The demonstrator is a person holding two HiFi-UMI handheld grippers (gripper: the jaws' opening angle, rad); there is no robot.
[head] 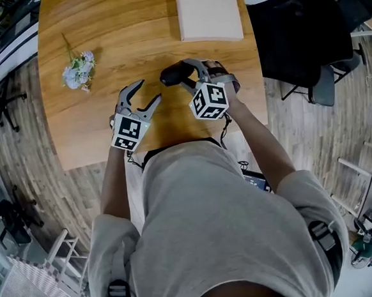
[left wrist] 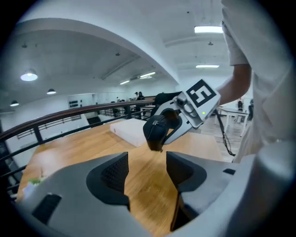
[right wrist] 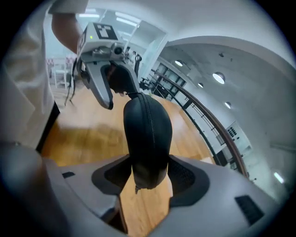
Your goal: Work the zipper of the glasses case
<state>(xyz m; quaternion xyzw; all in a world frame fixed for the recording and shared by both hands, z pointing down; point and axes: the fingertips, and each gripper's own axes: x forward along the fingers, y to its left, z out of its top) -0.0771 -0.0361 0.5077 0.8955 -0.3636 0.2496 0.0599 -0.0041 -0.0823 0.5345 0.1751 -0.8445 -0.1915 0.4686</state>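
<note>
Currently the right gripper (right wrist: 148, 178) has the glasses case (right wrist: 147, 134) pinched between its fingers (right wrist: 187, 178), with both pads against the sides of the case near one end. Case is black, hard-shell and rounded. It's held clear of the counter (head: 125, 28), with most of its body sticking out past the fingertips. Zipper (right wrist: 149, 118) runs along the side facing the right gripper's camera and looks closed over the stretch visible. A small pull tab (right wrist: 136, 189) hangs off the gripped end, just below the pads. Left gripper (left wrist: 147, 173) is empty, with its fingers (left wrist: 108, 178) spread and only bare wood between them. It sits low over the counter, near the case but apart from it, pointing toward it. From the head view both grippers are over the near-middle of the counter, left one just beside the right. Also on the counter are a white box (head: 207, 11) at the far edge, behind the case, and a small bunch of pale flowers (head: 78, 71) off to the left, well apart from both grippers.
</note>
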